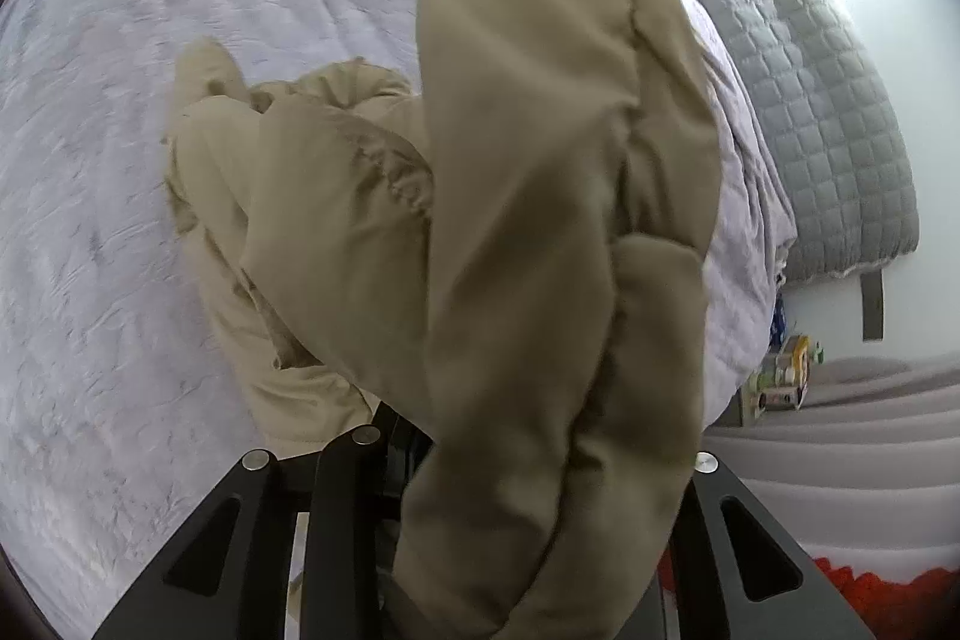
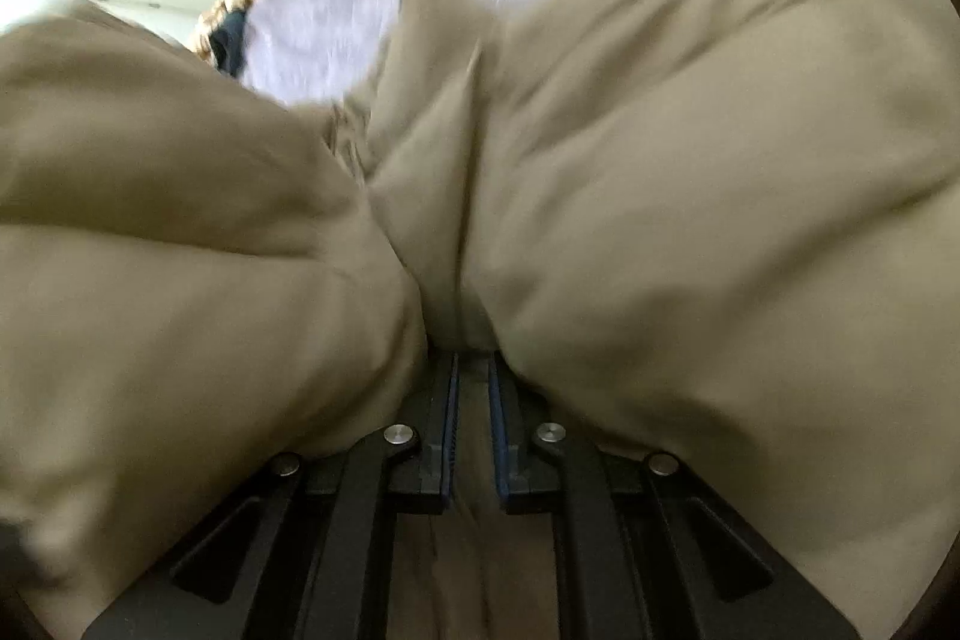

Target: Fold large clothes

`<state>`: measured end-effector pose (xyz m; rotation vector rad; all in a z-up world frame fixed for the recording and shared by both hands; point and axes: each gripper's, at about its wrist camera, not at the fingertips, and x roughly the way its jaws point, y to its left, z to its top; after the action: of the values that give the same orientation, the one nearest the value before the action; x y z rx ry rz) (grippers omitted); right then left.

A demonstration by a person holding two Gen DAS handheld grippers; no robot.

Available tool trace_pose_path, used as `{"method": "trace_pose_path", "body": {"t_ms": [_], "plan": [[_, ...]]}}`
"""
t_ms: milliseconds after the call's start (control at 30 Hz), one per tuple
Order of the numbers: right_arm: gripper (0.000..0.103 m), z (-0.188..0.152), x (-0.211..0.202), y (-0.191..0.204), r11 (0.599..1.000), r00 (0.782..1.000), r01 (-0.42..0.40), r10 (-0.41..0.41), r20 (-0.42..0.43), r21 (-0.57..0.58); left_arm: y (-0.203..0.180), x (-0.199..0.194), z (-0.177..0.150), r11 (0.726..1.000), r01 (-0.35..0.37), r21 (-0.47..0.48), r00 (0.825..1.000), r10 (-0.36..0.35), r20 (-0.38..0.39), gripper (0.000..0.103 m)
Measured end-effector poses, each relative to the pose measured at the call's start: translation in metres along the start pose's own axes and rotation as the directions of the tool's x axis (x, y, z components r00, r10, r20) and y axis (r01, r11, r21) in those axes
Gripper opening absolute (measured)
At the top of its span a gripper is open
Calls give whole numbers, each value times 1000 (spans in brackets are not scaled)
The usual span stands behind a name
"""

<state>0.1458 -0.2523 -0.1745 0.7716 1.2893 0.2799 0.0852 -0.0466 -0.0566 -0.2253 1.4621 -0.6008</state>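
Observation:
A large khaki garment point(image 1: 510, 196) is lifted above a pale lilac bed cover point(image 1: 120, 160). In the left wrist view a thick fold of it drapes over my left gripper point(image 1: 480, 460) and hides the fingertips; the rest trails down to a crumpled heap on the bed. In the right wrist view the same khaki cloth point(image 2: 690, 172) fills the frame. My right gripper point(image 2: 471, 370) is shut on a bunch of it, and the blue-edged pads point(image 2: 447, 430) pinch cloth between them.
A grey quilted blanket point(image 1: 810, 100) lies at the bed's far right edge. Beyond the edge are small items on the floor point(image 1: 780, 370), a grey ribbed surface point(image 1: 840, 448) and something red point(image 1: 870, 592). A white wall and a dark object point(image 2: 231, 40) show at upper left.

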Motion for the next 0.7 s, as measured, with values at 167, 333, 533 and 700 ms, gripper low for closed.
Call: {"method": "trace_pose_path", "body": {"t_ms": [167,333,533,700], "plan": [[35,-7,-64,-41,997,995,0,-8,99,79,-17,36,20,997,76,-14,995,-77,-68,50],[39,-25,-99,-69,990,991,27,-45,128,139,-31,82,36,991,130,-23,984,-132,-119,59],[54,-57,-125,-93,983,989,48,-72,130,177,-35,129,36,969,243,-46,954,-248,-171,74],[74,-92,-150,-99,987,987,22,-47,153,160,-52,162,45,967,253,-31,945,-254,-208,74]]}}
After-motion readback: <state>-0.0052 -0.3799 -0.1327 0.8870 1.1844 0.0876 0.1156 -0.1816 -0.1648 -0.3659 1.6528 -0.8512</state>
